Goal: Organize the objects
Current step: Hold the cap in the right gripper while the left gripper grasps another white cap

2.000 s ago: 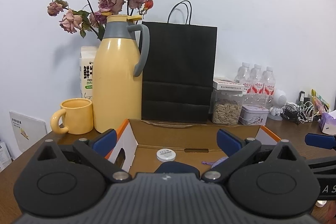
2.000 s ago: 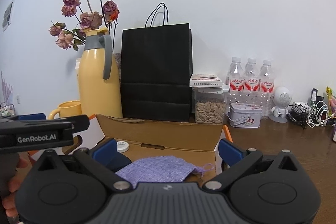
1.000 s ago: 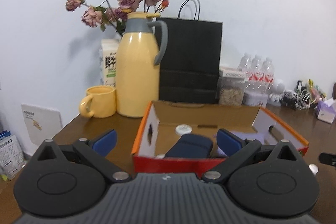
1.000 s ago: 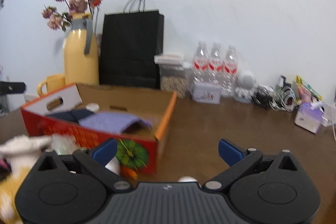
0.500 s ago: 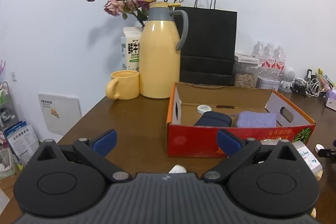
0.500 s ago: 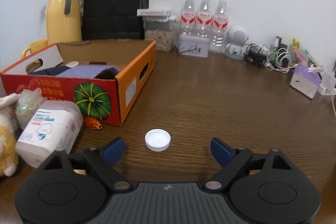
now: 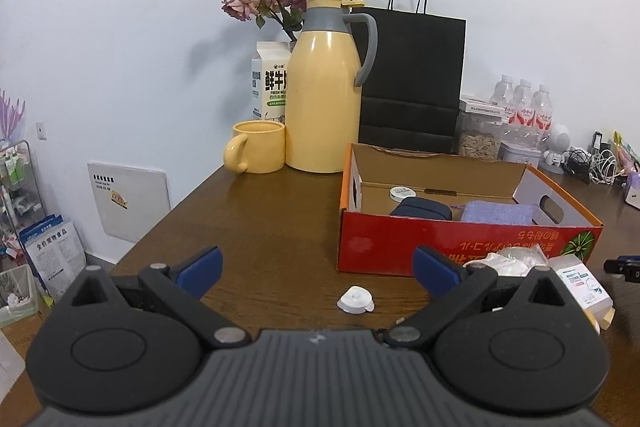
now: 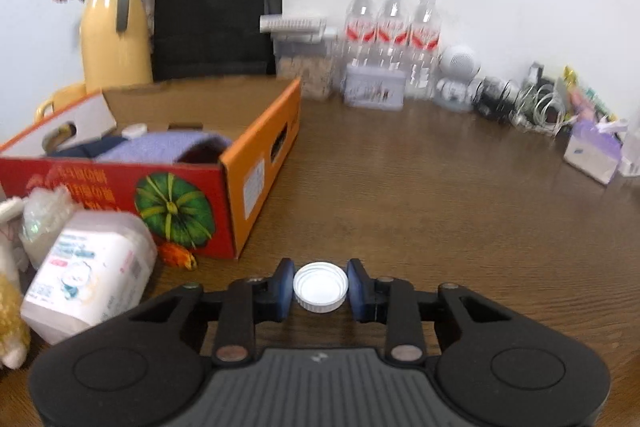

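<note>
A red and orange cardboard box (image 7: 460, 241) (image 8: 256, 147) stands on the brown table; it holds a navy pouch (image 7: 422, 207), a purple cloth (image 7: 496, 213) (image 8: 168, 146) and a small white lid (image 7: 402, 193). My right gripper (image 8: 320, 287) is shut on a white bottle cap (image 8: 320, 286) at the table surface, right of the box's front corner. My left gripper (image 7: 316, 267) is open and empty, held above the table in front of the box. A small white cap-like piece (image 7: 355, 301) lies on the table between its fingers.
A white wipes pack (image 8: 88, 267) (image 7: 580, 281), a crinkled plastic bag (image 8: 40, 215) and a plush toy (image 8: 10, 319) lie before the box. A yellow jug (image 7: 326, 95), yellow mug (image 7: 258, 146), milk carton (image 7: 270, 83), black bag (image 7: 412, 79), water bottles (image 8: 392, 35) and cables (image 8: 532, 103) line the wall.
Both grippers have pulled back from over the box. The right gripper dropped toward the table right of the box and closed on the white bottle cap. The left gripper stays open.
</note>
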The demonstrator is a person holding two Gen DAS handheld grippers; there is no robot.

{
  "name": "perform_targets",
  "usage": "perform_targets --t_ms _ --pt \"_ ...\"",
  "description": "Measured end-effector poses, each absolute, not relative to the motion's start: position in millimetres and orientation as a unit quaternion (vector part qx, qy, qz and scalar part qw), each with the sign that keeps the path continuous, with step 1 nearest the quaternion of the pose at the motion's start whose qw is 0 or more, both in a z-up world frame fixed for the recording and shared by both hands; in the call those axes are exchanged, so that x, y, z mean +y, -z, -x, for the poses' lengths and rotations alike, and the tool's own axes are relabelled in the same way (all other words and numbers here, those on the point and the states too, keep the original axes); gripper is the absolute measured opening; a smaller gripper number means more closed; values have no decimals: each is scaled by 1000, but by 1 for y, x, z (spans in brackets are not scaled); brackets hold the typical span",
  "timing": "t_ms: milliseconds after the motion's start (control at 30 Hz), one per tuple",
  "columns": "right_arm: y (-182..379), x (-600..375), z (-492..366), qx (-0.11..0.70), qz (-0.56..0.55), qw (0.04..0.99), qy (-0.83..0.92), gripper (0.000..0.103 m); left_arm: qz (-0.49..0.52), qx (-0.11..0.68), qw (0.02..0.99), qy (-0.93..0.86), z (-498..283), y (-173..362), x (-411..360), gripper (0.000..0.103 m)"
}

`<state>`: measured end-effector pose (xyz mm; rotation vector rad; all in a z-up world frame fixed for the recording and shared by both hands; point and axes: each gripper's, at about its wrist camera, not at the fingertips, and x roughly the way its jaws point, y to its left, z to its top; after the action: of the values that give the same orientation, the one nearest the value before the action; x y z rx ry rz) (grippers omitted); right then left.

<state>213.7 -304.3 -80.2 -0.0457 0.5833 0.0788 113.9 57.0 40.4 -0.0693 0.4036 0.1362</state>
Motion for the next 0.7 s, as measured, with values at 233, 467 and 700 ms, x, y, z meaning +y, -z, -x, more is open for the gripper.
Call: perform_targets --t_ms 233,467,700 --pt "66 -284 -163 194 37 979 -39 27 41 214 974 -63 -112 -31 56 103" --pt "55 -260 -124 160 14 983 -84 27 46 232 969 -65 -106 -21 59 103" --pt "58 -241 -118 160 27 981 -102 27 51 263 961 -73 -110 -6 62 103"
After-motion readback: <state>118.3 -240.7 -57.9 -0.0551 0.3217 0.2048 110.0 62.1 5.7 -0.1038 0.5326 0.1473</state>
